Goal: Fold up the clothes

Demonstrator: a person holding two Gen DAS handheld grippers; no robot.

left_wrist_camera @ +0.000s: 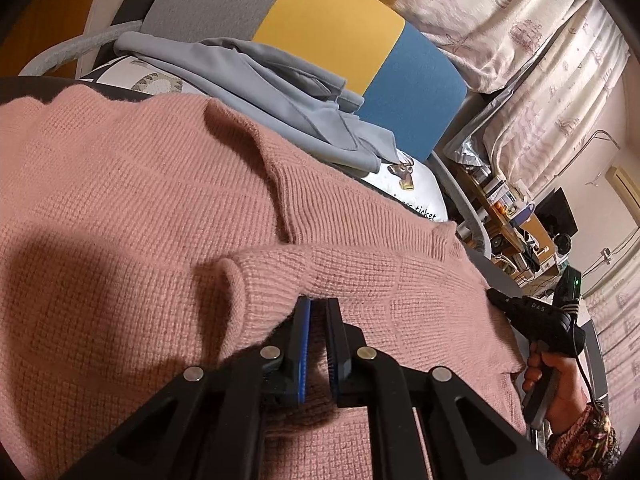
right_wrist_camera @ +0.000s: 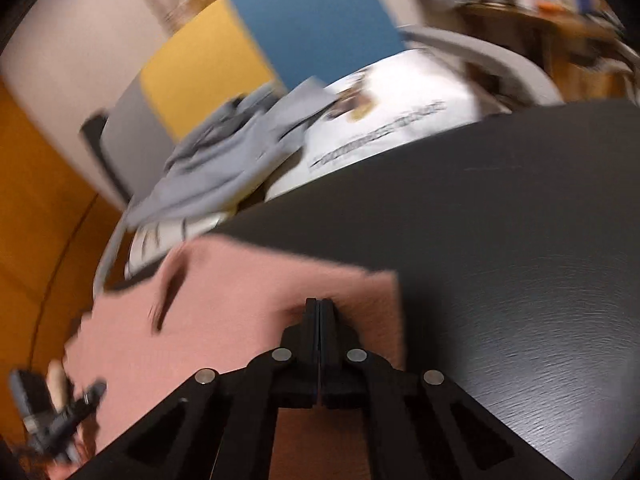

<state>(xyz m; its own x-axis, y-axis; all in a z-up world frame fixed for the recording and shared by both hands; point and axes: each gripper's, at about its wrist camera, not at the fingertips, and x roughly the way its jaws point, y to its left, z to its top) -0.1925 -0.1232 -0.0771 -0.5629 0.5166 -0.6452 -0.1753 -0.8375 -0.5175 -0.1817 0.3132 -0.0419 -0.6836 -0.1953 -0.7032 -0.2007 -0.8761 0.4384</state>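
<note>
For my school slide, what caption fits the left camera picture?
Left gripper pinching a pink sweater beside grey clothes.

One pink knitted sweater point(left_wrist_camera: 160, 208) spreads across the near side; one grey garment point(left_wrist_camera: 256, 92) lies crumpled beyond it; one white printed garment point(left_wrist_camera: 416, 188) sits under the grey one, far right; one dark table point(right_wrist_camera: 500, 240) bears them all; two grippers point(left_wrist_camera: 316, 308) point(right_wrist_camera: 319, 308) count in total.

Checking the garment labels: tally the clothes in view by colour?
Pink knit sweater: 1
Grey-blue garment: 1
White printed garment: 1
Total: 3
</note>
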